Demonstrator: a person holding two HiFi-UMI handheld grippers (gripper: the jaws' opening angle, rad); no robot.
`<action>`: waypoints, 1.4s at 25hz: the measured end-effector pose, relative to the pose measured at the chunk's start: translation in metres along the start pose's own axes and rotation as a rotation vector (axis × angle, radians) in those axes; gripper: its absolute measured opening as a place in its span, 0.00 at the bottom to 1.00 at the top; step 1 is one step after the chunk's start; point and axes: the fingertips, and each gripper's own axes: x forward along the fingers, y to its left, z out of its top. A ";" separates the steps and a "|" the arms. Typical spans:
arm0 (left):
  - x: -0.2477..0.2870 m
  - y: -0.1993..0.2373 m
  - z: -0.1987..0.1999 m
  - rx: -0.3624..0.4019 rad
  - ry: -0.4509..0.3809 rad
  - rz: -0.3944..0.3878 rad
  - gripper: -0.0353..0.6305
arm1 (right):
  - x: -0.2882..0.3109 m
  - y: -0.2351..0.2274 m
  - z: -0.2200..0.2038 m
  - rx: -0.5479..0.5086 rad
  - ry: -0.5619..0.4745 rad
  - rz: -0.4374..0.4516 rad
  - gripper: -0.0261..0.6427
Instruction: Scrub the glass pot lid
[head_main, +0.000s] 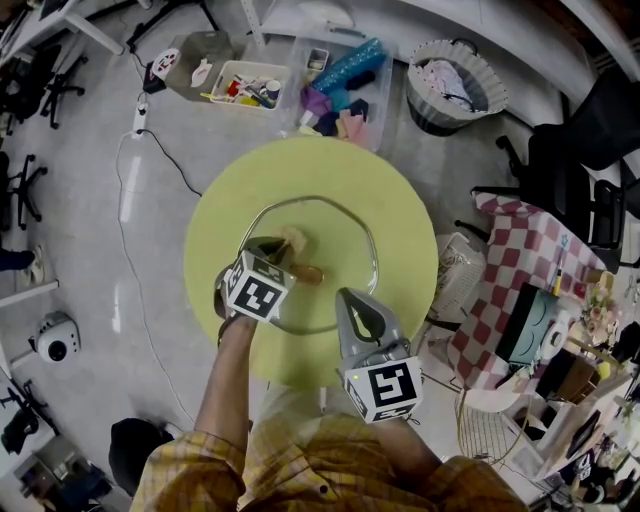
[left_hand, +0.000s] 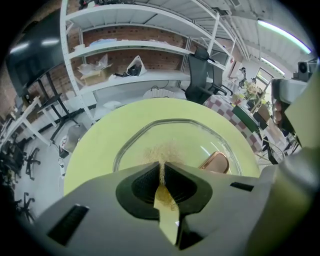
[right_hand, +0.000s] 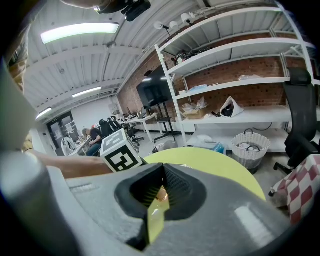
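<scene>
Both sets of jaws are together. The left gripper (head_main: 279, 246) clamps a tan scrub pad (head_main: 293, 239) and presses it onto the glass pot lid (head_main: 371, 238) beside the copper knob (head_main: 310, 272). The right gripper (head_main: 347, 297) rests at the lid's near rim.

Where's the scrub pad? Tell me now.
Head view, left of centre: scrub pad pinched in the left tongs, on the glass lid beside its copper knob.
</scene>
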 end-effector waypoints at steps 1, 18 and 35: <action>0.000 -0.001 0.001 0.006 0.007 -0.008 0.10 | 0.000 -0.001 0.000 0.000 -0.001 0.001 0.03; 0.006 0.007 0.011 0.103 0.023 0.090 0.11 | 0.007 -0.006 0.002 0.005 0.008 0.002 0.03; 0.014 0.033 0.018 0.151 0.038 0.206 0.11 | 0.013 -0.009 0.000 0.009 0.016 -0.001 0.03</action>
